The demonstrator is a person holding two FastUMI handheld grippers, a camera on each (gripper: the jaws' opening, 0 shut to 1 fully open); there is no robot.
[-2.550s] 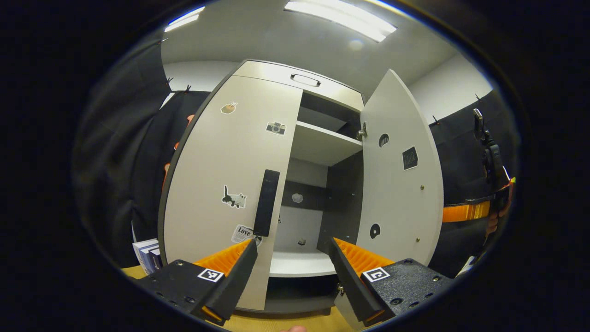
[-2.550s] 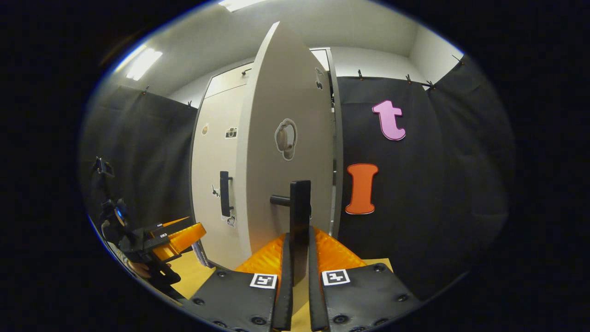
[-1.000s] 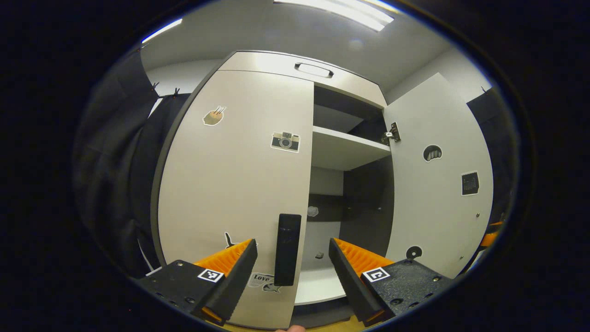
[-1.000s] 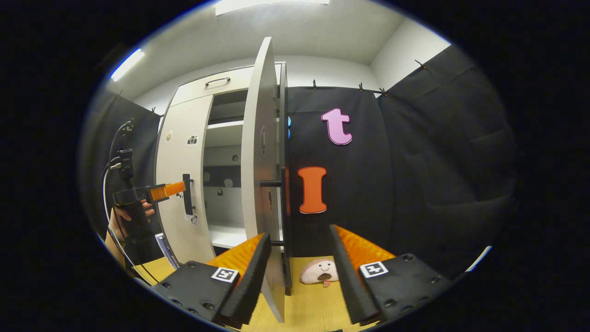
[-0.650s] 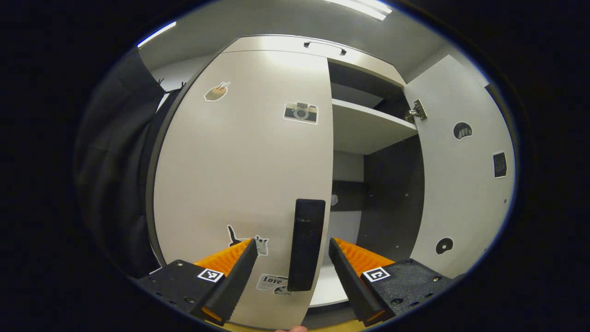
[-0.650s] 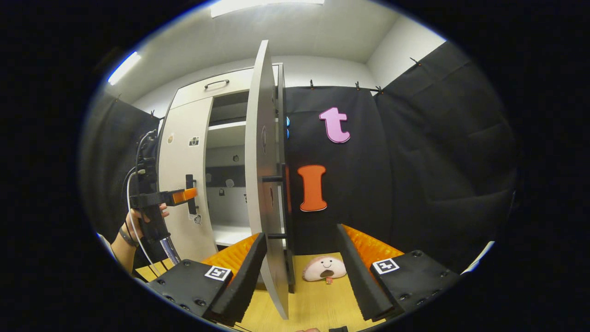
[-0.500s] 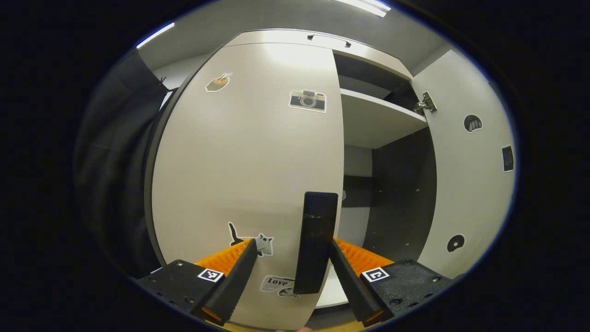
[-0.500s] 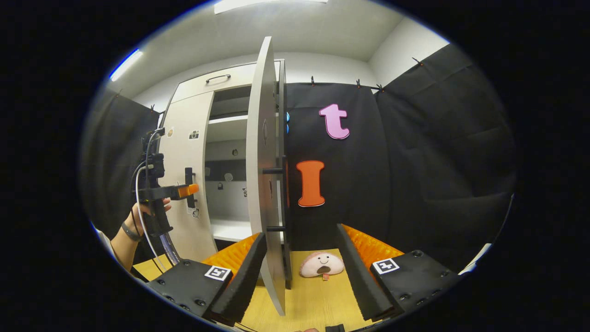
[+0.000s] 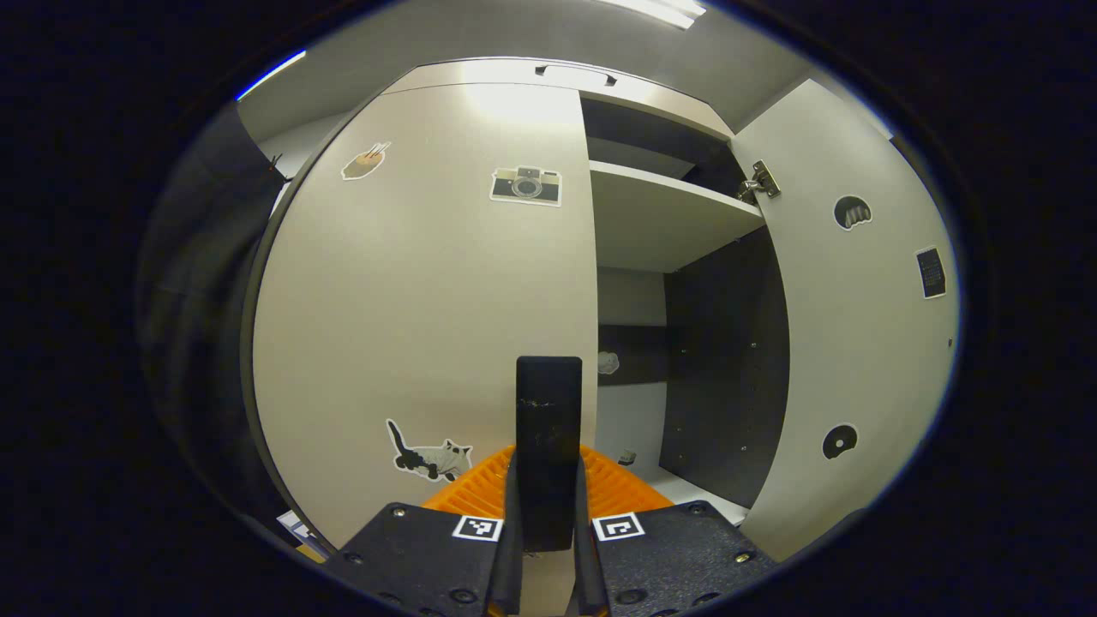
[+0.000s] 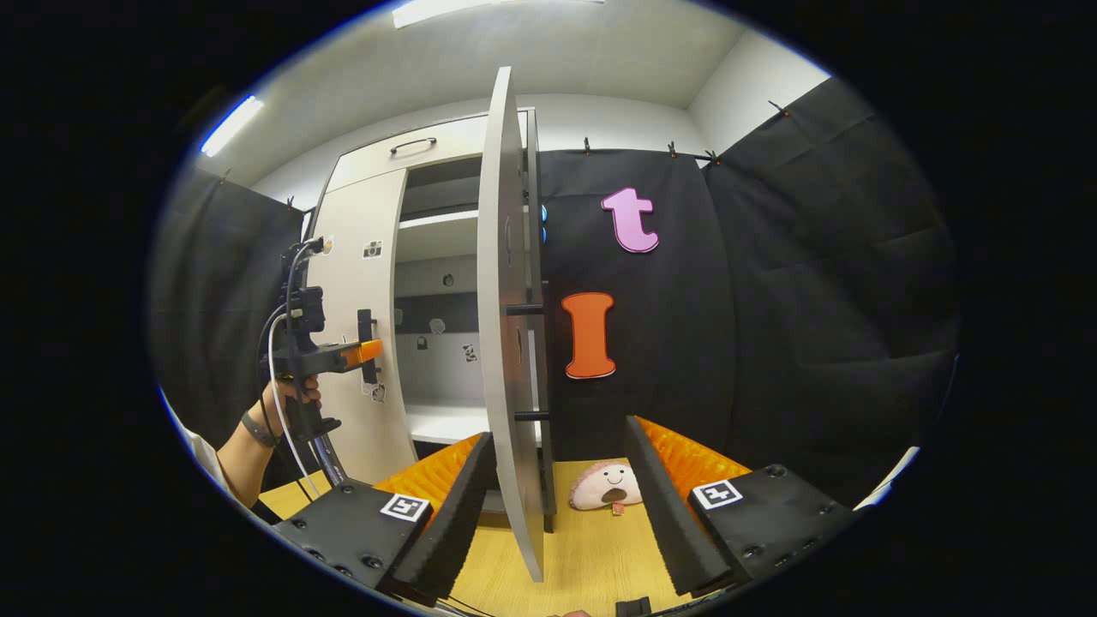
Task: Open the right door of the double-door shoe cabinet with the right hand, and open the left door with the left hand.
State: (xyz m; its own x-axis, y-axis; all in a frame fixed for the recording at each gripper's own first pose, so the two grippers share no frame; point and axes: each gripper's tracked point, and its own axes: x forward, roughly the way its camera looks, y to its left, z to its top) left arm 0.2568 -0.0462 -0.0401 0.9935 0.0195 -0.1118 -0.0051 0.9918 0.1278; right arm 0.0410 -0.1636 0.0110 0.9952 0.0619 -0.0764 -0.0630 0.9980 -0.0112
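left gripper (image 9: 544, 548) has just clamped the left door's handle (image 9: 548, 428) to pull; right gripper (image 10: 557, 506) hangs open, straddling the swung-out right door (image 10: 506, 343).

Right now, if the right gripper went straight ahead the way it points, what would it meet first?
Probably the edge of the open right door, which stands between its spread fingers; depth is hard to judge.

The left door's handle (image 9: 548, 428) has its lower end hidden between the left hand-held gripper's (image 9: 545, 548) fingers.
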